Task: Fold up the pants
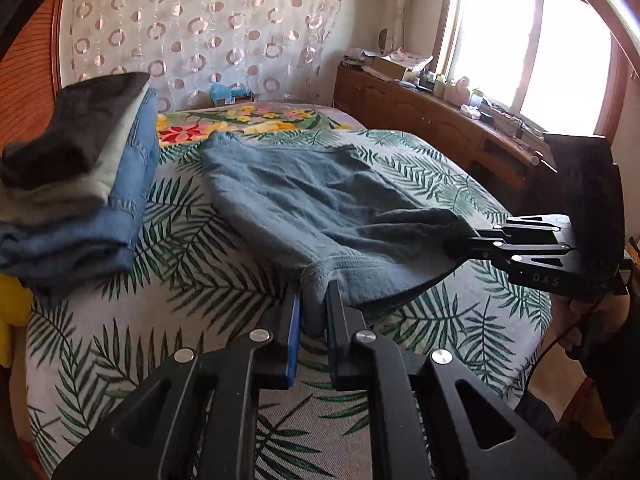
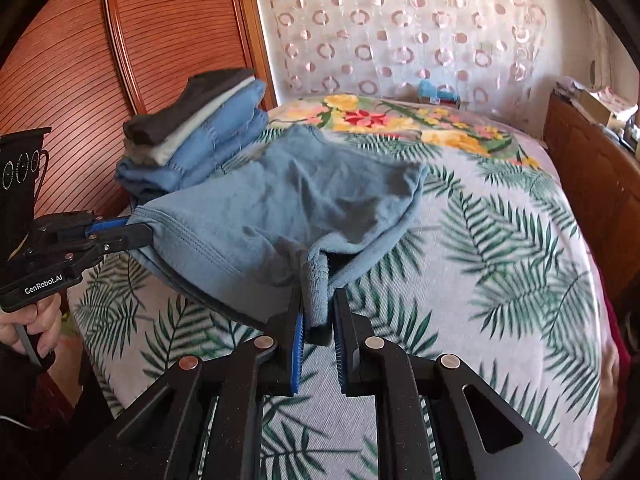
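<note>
I have the pants (image 1: 320,196) pinched at the near hem by both claws, the left claw (image 1: 314,312) and the right claw (image 2: 318,316) each clamped on one corner, so the cloth runs away from me toward the bed's (image 1: 440,168) head. No containers here, only a stack of folded clothes (image 1: 80,184) at the bed's left edge.

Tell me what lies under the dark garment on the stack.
Under the dark garment lies a pale folded piece, then blue jeans. Anything lower in the stack is hidden.
</note>
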A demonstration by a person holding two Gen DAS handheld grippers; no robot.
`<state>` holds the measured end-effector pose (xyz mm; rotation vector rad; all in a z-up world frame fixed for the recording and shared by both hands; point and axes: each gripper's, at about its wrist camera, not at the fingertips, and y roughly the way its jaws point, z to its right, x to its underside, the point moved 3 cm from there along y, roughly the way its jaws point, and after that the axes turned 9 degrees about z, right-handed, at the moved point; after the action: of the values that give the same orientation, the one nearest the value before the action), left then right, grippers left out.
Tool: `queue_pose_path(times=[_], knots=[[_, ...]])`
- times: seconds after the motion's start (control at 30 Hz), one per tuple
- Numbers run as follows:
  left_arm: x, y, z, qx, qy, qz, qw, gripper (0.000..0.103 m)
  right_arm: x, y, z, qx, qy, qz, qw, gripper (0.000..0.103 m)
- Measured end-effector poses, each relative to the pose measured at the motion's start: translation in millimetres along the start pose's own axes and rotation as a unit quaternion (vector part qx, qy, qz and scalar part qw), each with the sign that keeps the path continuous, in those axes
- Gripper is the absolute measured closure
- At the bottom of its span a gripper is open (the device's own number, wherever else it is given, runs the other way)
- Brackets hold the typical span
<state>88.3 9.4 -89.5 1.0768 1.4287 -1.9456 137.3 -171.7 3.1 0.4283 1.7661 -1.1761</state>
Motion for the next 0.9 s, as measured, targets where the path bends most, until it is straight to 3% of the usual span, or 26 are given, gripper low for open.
queue_pose_path(times=[0.17,0.27,0.33,0.37,0.53,0.8,0.9], knots=[[16,7,-2,-0.006,-0.008,-0.02,0.9997,0.085,12,12,8,0.006,0.021,-0.025,0.999,0.09],[17,6,-5,-0.027,-0.008,-0.018,0.9994,0.071,11,8,12,0.008,0.036,-0.02,0.999,0.09],[15,4,-6,-0.026,-0.012,-0.01,0.9996,0.058,13,6,13,0.007,0.044,-0.015,0.999,0.09],[14,2,-6,-0.024,-0.015,-0.006,0.9996,0.056,13,6,14,0.008,0.046,-0.012,0.999,0.09],[7,7,-12,-0.043,-0.024,0.007,0.9987,0.056,20,3,17,0.01,0.049,0.001,0.999,0.088],[22,24,-15,-0.028,-0.049,-0.028,0.998,0.063,45,9,23,0.007,0.056,0.018,0.998,0.087],[27,25,-13,-0.029,-0.048,-0.029,0.998,0.063,53,15,16,0.008,0.05,0.016,0.999,0.082]])
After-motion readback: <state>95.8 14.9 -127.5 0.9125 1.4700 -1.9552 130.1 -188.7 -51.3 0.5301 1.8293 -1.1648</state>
